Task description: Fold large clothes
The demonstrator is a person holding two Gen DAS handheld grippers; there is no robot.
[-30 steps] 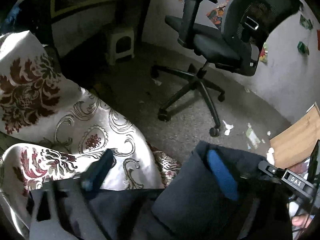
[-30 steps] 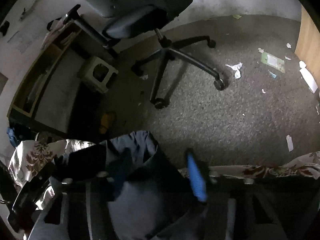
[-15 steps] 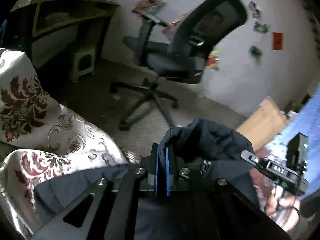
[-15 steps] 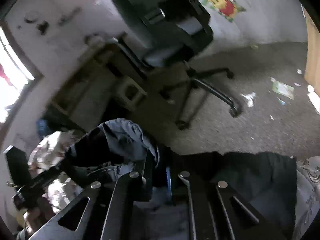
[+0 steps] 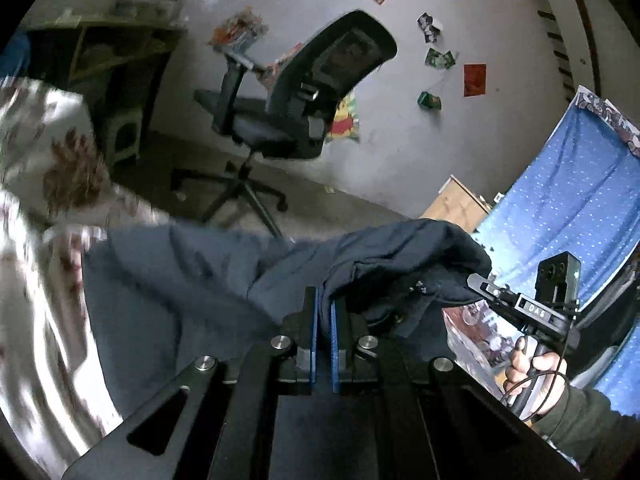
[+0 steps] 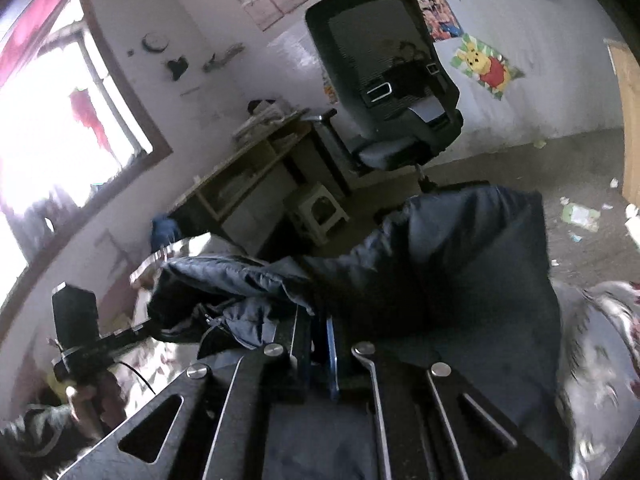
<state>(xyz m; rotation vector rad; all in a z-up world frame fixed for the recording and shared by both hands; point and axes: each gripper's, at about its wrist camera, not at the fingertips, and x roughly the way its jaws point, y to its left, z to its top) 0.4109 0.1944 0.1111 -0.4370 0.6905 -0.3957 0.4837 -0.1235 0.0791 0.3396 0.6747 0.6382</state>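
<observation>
I have my left claw (image 5: pixel 324 312) and right claw (image 6: pixel 318 328) each clamped tight on the dark jacket (image 5: pixel 192 280), lower centre of frame.

Your left claw (image 5: pixel 323 312) pinches the dark blue garment (image 5: pixel 192 280), lifted above the patterned bedspread (image 5: pixel 48 208); your right claw (image 5: pixel 476 280) grips its other end.

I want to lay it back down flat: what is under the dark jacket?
Under the dark jacket on its left lies a white floral bedspread; the same cloth shows at its right. What lies beneath the jacket's middle is covered.
</observation>
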